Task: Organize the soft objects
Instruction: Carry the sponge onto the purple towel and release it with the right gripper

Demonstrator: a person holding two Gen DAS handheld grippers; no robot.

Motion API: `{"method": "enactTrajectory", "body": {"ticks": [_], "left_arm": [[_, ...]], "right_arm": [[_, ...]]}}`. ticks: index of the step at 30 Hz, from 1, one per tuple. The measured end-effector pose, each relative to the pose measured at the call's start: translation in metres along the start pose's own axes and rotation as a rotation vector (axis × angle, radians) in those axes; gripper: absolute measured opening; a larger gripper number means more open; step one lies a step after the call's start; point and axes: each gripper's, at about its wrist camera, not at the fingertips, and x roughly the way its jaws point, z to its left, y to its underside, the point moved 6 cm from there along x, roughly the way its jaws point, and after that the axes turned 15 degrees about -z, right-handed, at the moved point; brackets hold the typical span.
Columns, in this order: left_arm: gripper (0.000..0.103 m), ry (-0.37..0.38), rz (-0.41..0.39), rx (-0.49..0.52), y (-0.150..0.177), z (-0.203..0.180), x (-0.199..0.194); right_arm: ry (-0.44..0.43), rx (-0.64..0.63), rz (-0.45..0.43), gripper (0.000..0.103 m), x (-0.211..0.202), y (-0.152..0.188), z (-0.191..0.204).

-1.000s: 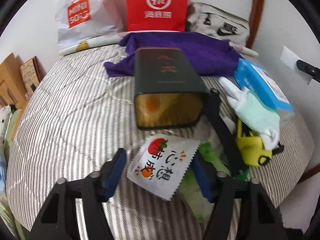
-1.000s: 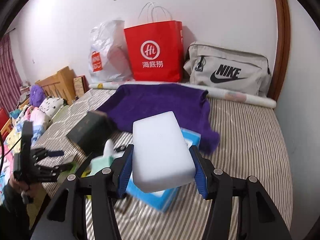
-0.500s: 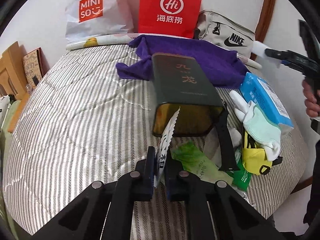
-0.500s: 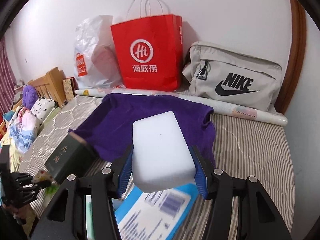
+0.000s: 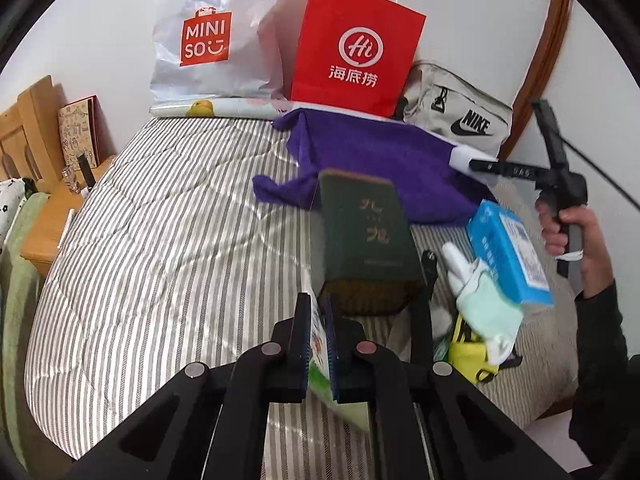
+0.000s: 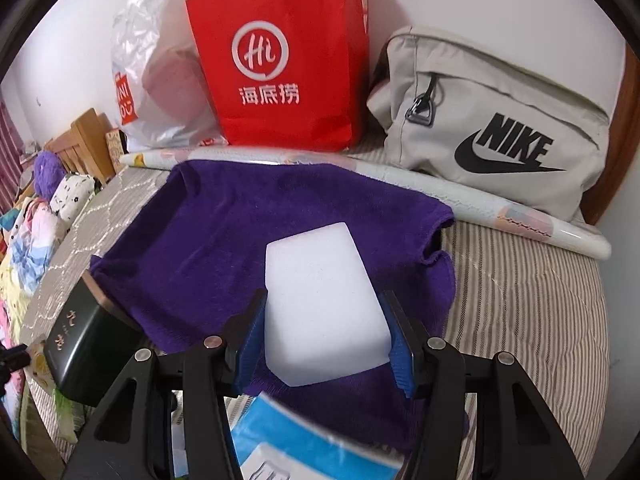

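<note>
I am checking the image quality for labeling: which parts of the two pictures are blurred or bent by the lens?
Left wrist view: the dark green box and the packet in the left gripper are motion-smeared; the bed stripes bulge from fisheye. Right wrist view: the white sponge is sharp, the blue pack at the bottom is blurred.

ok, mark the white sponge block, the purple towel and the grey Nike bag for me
white sponge block (image 6: pixel 320 304): right wrist view, middle of its top face.
purple towel (image 6: pixel 240 240): right wrist view, flat centre of the cloth.
grey Nike bag (image 6: pixel 492 120): right wrist view, front panel above the logo.
</note>
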Motion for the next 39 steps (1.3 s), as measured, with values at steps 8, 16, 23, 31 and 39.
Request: {"method": "enactTrajectory", "body": {"ticks": [8, 16, 23, 31, 39], "left_arm": [[0.008, -0.004, 0.027, 0.003, -0.015, -0.001, 0.012], [0.044, -0.088, 0.11, -0.004, 0.018, 0.023, 0.026], [0.056, -0.17, 0.147, 0.109, 0.047, 0.029, 0.038], [0.07, -0.138, 0.139, 0.139, 0.056, 0.029, 0.044], [0.041, -0.125, 0.112, 0.185, 0.055, 0.021, 0.039]], "right_arm": [[0.0, -0.02, 0.038, 0.054, 0.024, -0.001, -0.005], [-0.021, -0.028, 0.033, 0.054, 0.021, 0.001, 0.001], [-0.021, -0.047, 0.033, 0.055, 0.012, 0.006, 0.007], [-0.01, -0.036, 0.072, 0.056, 0.022, 0.012, 0.004], [-0.016, -0.06, 0.128, 0.056, 0.044, 0.012, 0.004]]}}
